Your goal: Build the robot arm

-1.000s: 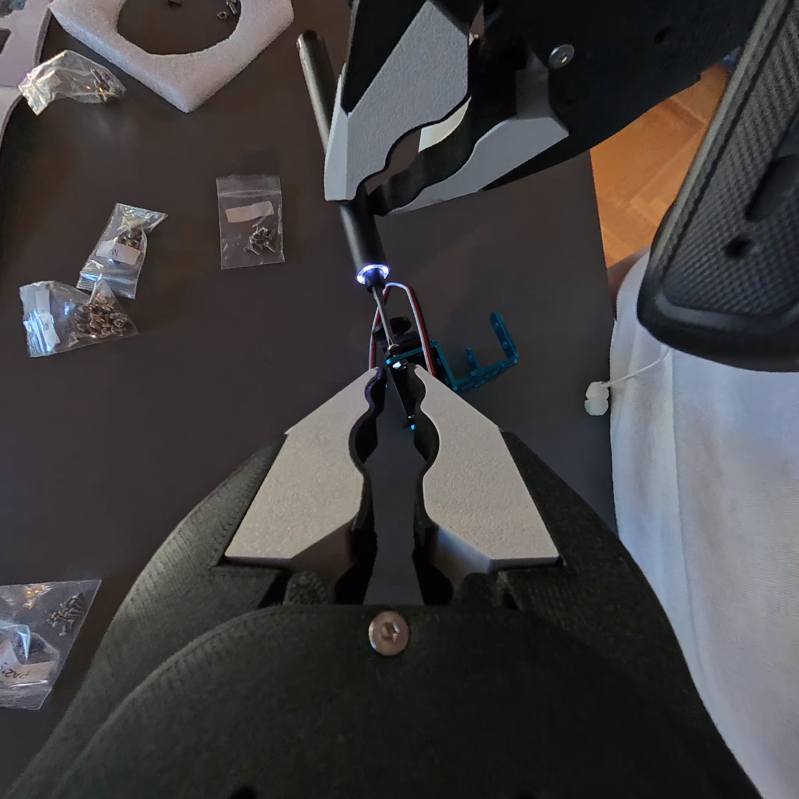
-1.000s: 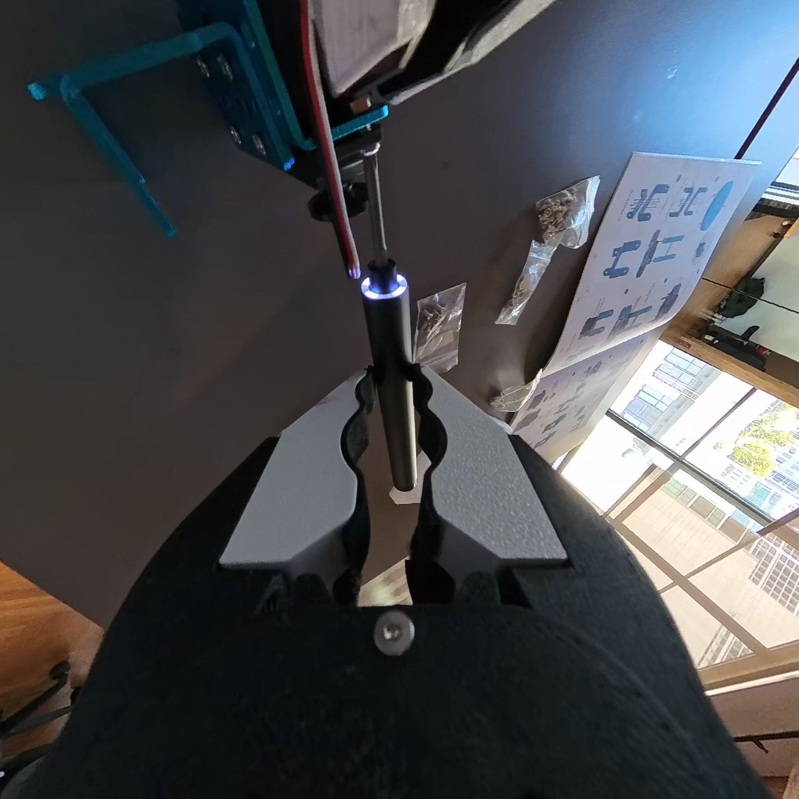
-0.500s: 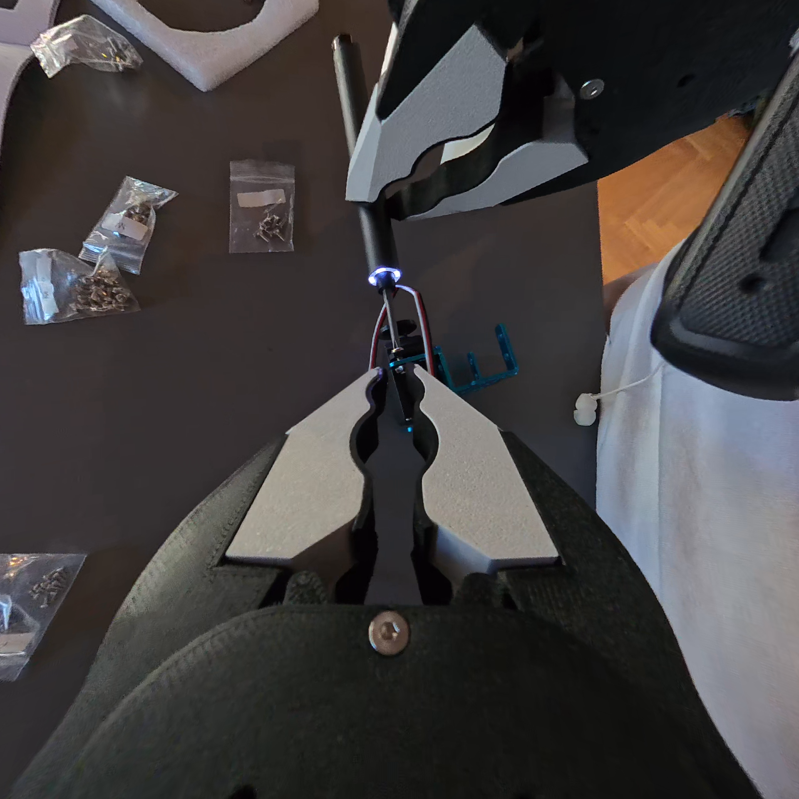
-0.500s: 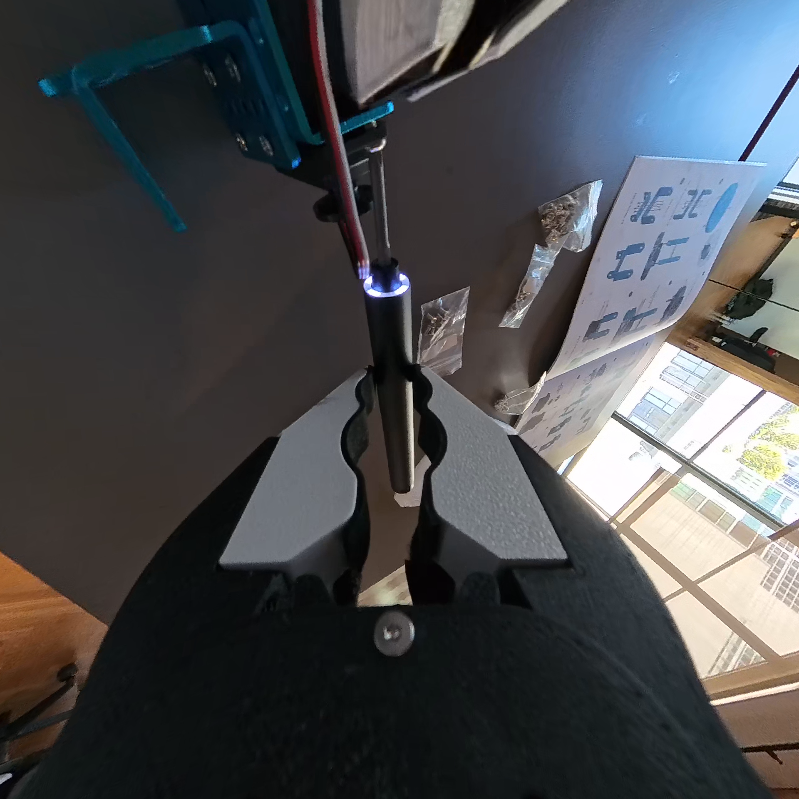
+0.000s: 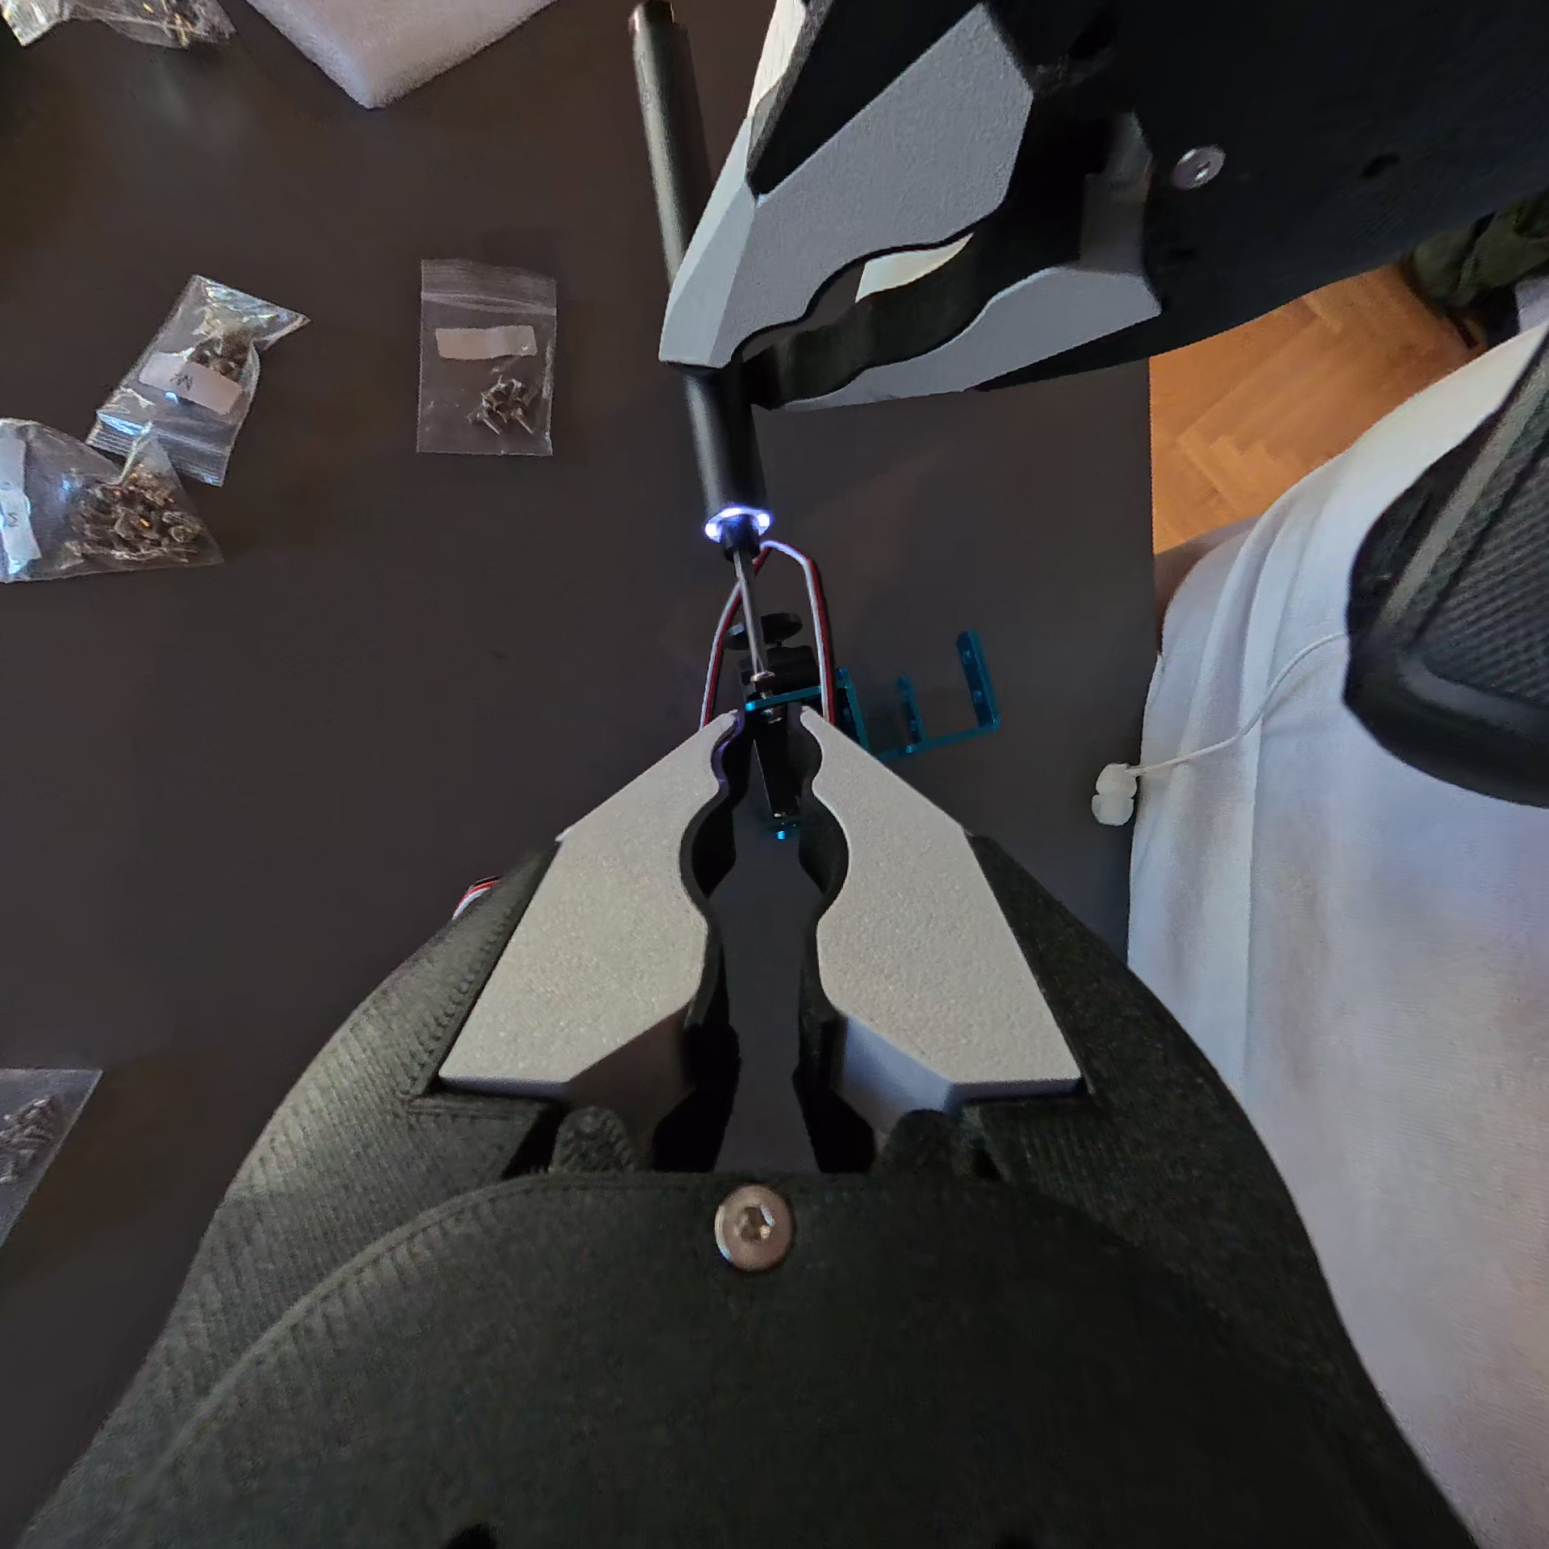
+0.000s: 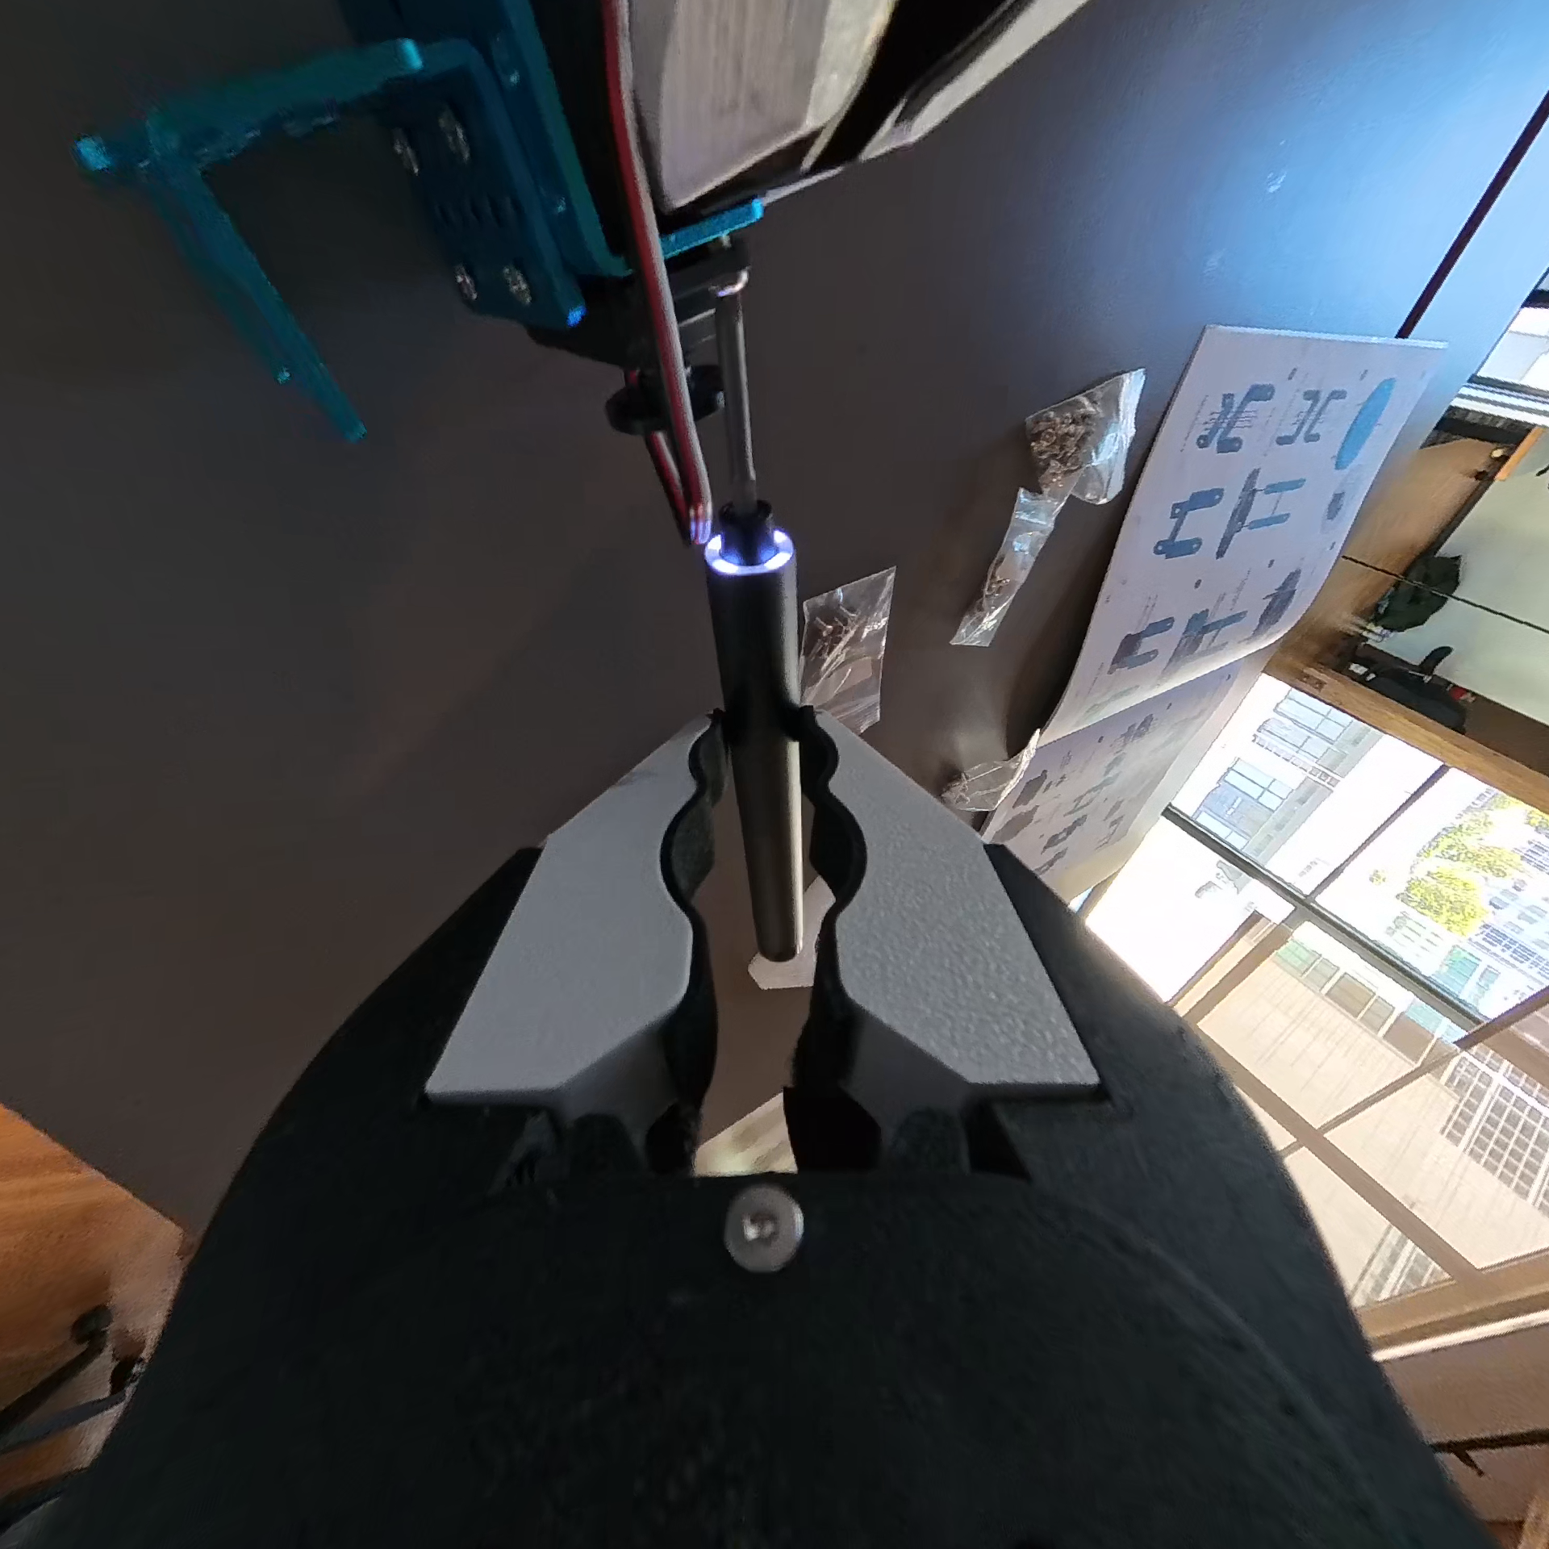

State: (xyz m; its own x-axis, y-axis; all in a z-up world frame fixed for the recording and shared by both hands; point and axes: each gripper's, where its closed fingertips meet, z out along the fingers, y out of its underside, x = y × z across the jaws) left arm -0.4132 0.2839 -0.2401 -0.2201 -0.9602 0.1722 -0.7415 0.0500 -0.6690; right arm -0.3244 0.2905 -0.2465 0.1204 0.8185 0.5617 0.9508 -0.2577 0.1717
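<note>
**Teal bracket and servo pinched; lit driver at its screw**

Teal bracket (image 5: 914,721) with a black servo (image 5: 775,754) sits pinched in the nearly closed left tongs (image 5: 767,721), above the dark surface (image 5: 335,754). The right tongs (image 6: 761,722) are closed on a black screwdriver (image 6: 754,670), its tip ring glowing and its bit touching a screw on the servo. Red-and-white wires (image 6: 670,402) loop beside the bit. Screw bags (image 5: 486,369) lie well apart to the left.
</note>
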